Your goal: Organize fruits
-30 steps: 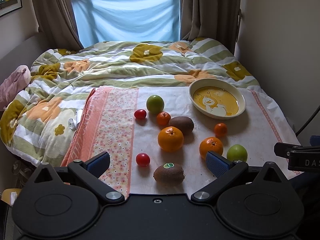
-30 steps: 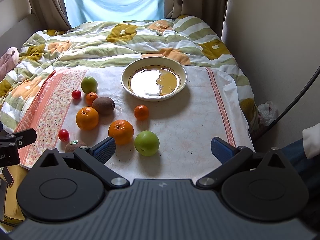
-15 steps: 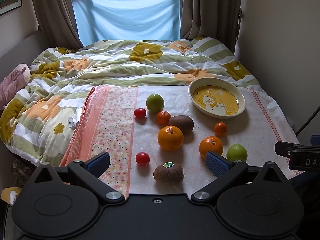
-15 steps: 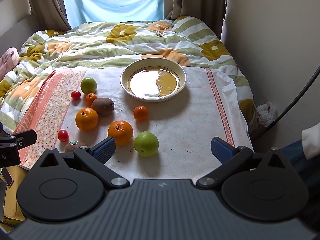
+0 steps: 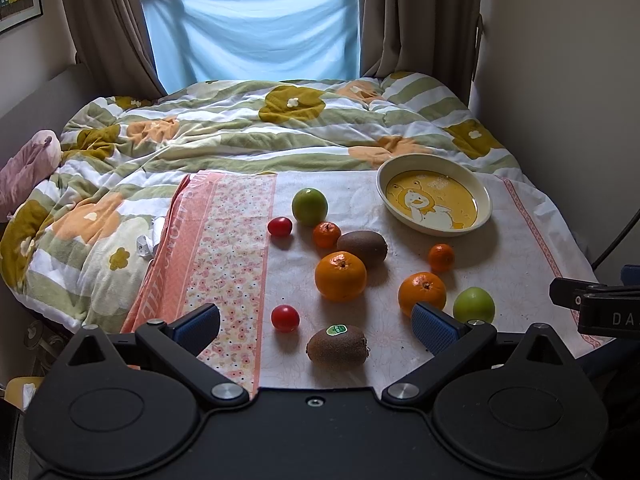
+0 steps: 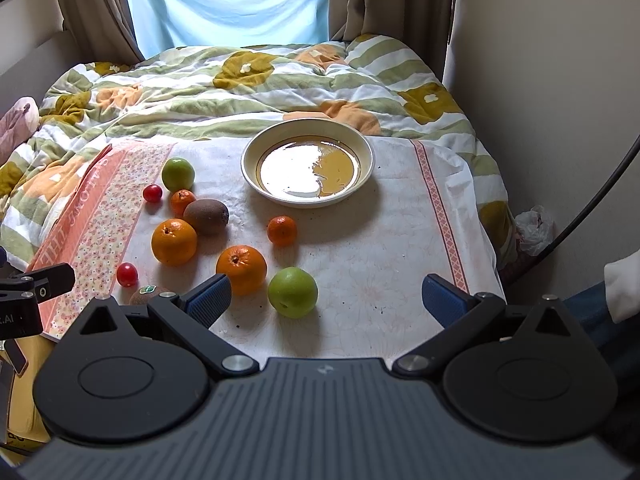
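Fruit lies scattered on a white cloth [image 5: 500,280] over the bed: two green apples [image 5: 309,206] [image 6: 293,291], two big oranges [image 5: 340,276] [image 6: 241,263], two small mandarins [image 5: 441,257] [image 6: 182,201], two kiwis [image 5: 337,345] [image 6: 206,216] and two cherry tomatoes [image 5: 285,318] [image 6: 152,193]. An empty cream bowl [image 5: 434,200] [image 6: 308,167] with a yellow duck picture sits at the far right. My left gripper [image 5: 316,326] hangs open just before the stickered kiwi. My right gripper [image 6: 326,300] is open near the closer green apple.
A flowered quilt [image 5: 240,128] covers the bed behind and left of the cloth. A pink floral strip [image 5: 224,248] edges the cloth's left side. A wall [image 5: 560,100] runs along the right, curtains [image 5: 416,20] and a window at the back. A cable [image 6: 592,200] hangs at the right.
Both views shift only slightly; the right gripper has edged a little closer to the fruit. No fruit has moved and both grippers stay open.
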